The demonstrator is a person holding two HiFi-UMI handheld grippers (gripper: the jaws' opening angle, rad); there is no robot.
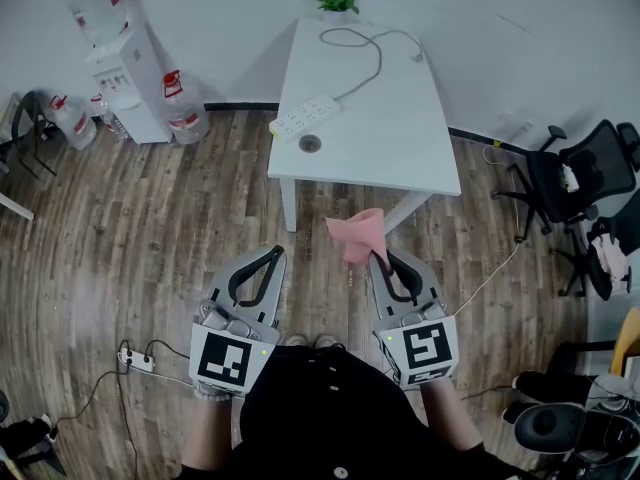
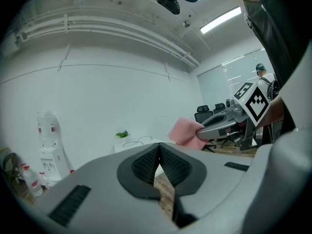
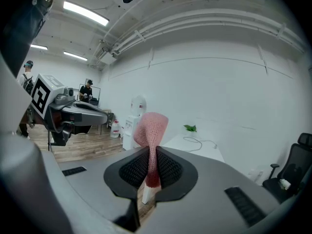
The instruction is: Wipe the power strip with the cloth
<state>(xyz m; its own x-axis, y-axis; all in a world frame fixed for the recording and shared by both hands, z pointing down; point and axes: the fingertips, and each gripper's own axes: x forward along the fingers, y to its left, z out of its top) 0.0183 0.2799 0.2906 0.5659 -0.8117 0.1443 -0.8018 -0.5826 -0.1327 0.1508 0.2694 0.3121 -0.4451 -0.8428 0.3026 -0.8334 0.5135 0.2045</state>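
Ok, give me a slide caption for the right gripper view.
Right gripper pinching the pink cloth, facing the white table.

The left hand-held gripper (image 2: 159, 150), jaws pressed together, faces a pink cloth (image 2: 184, 131).

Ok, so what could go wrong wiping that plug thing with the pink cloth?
The power strip lies close to the table's edge, so a hard wipe might push it off. The cloth is pinched by a narrow part in the right gripper, so it may slip out. The left gripper is shut and empty, so nothing steadies the strip yet.
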